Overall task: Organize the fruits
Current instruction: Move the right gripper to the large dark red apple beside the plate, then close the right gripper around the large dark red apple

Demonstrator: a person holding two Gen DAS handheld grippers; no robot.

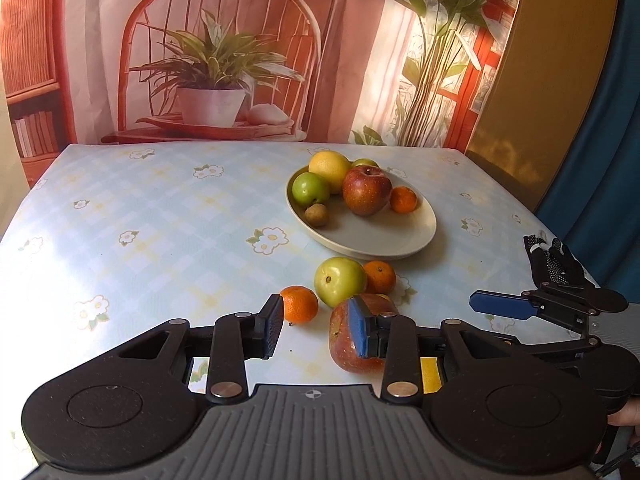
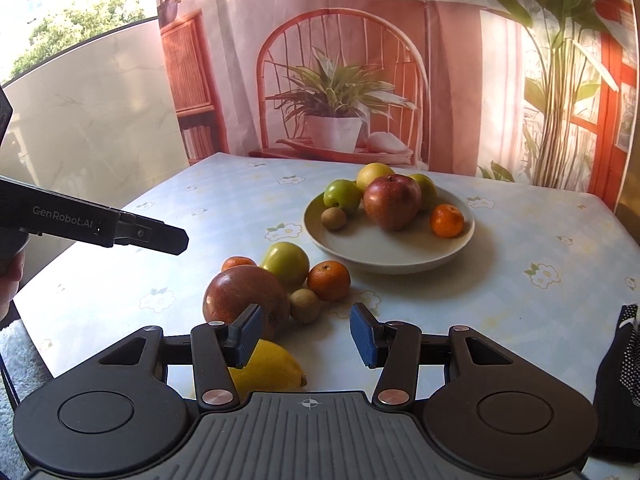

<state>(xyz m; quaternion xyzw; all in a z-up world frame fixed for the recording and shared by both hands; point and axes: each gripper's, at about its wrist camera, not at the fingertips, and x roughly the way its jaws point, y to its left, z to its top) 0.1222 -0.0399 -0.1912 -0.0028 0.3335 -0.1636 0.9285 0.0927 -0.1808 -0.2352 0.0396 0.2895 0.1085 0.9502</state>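
A cream plate (image 1: 360, 248) (image 2: 384, 258) holds a red apple (image 1: 366, 190), a green apple (image 1: 310, 188), a yellow citrus (image 1: 330, 168), an orange (image 1: 404, 199) and a kiwi (image 1: 317, 215). Loose fruit lies in front of it: a green apple (image 2: 286, 264), two oranges (image 2: 329, 280) (image 2: 238, 263), a kiwi (image 2: 305, 305), a large red apple (image 2: 240, 296) and a lemon (image 2: 268, 368). My left gripper (image 1: 316, 328) is open over bare cloth, between an orange (image 1: 299, 304) and the red apple (image 1: 352, 344). My right gripper (image 2: 305, 336) is open just short of the kiwi, holding nothing.
The table wears a pale blue flowered cloth (image 1: 160, 220) and ends at a printed backdrop (image 1: 216, 60). A black dotted glove (image 1: 552, 260) lies at the right edge. One blue-padded finger of the right gripper (image 1: 500, 306) shows in the left wrist view.
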